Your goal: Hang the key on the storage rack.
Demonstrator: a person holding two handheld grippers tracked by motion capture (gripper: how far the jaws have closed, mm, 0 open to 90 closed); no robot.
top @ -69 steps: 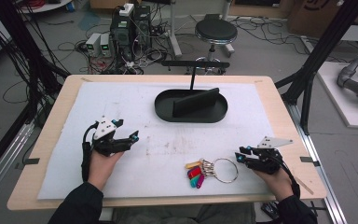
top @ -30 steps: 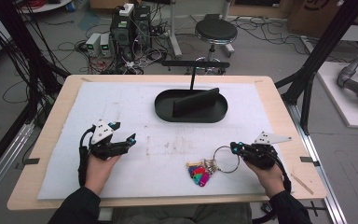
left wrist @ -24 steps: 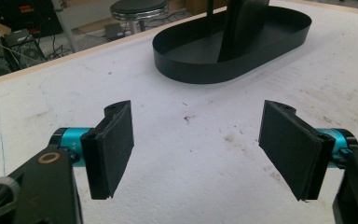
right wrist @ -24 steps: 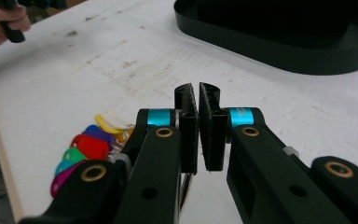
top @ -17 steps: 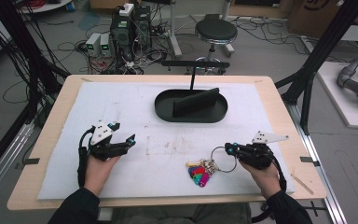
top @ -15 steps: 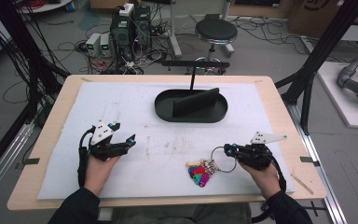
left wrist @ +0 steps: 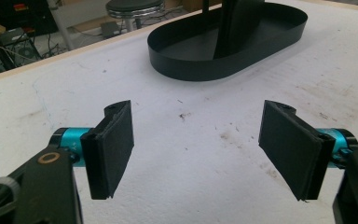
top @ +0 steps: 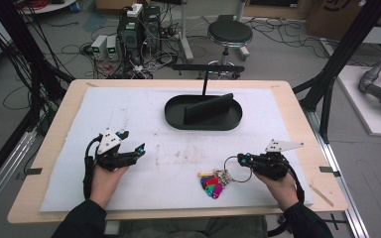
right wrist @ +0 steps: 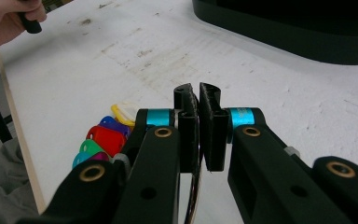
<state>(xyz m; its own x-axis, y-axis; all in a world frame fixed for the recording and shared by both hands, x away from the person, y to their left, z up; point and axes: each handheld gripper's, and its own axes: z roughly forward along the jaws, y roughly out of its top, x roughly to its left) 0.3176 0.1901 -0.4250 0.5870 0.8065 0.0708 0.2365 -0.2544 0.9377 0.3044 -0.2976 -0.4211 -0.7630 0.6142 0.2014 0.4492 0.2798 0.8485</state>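
A bunch of keys with coloured tags [top: 212, 184] lies on the white mat [top: 178, 148], joined to a metal key ring [top: 234, 164]. My right gripper [top: 244, 159] is shut on that ring, and its jaws have just closed a little further on it. In the right gripper view the pads [right wrist: 189, 126] stand pressed together, the ring wire shows under them, and the tags [right wrist: 103, 139] lie to their left. My left gripper [top: 132, 141] rests at the mat's left, open, with bare mat between its pads [left wrist: 113, 144].
A black oval tray [top: 173, 117] with an upright black slab and a thin post stands at the middle back; its wall [left wrist: 191, 70] lies ahead of the left gripper. The table's front edge runs just behind both hands. A stool and cables stand beyond the table.
My right gripper has moved left onto the key ring and shut on it; the tags have bunched and shifted slightly. The left gripper has stayed put.
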